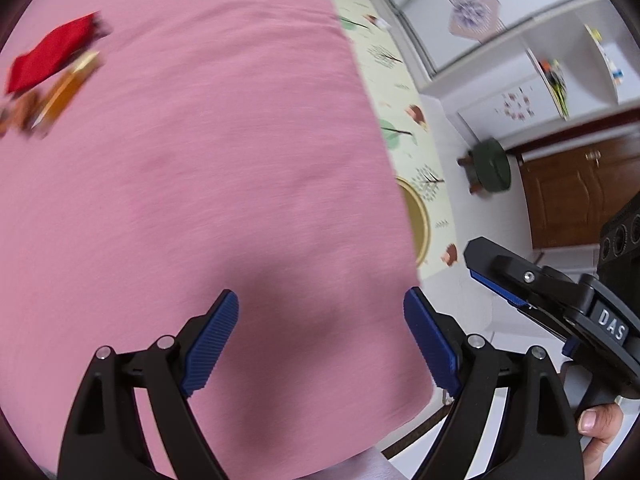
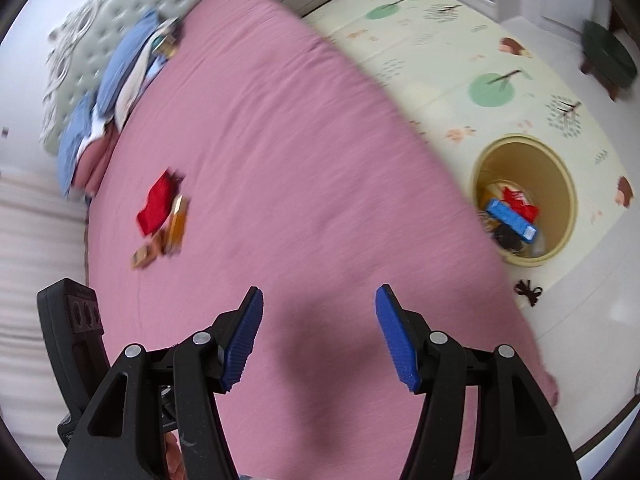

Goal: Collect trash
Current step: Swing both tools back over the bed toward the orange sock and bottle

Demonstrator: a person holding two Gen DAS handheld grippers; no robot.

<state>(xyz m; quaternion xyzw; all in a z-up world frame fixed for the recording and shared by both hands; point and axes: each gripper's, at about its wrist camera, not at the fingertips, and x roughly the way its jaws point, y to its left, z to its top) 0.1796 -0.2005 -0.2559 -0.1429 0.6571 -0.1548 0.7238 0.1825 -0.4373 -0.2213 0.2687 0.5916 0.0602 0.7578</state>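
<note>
Three bits of trash are left on the pink bed (image 2: 280,128): a red wrapper (image 2: 157,203), an orange packet (image 2: 177,220) and a small brown one (image 2: 145,258), all bunched together. The yellow bin (image 2: 562,184) on the floor already has a few wrappers in it, so I'd guess I'm partway there. My left gripper (image 1: 320,340) and right gripper (image 2: 318,338) both have jaws apart, nothing held.

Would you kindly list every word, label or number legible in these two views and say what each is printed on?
"DAS": white letters on the right hand-held gripper, seen in the left wrist view.
Red packet and blue box in the yellow bin: print too blurred to read.
Wrappers on the pink bed: nothing legible.
</note>
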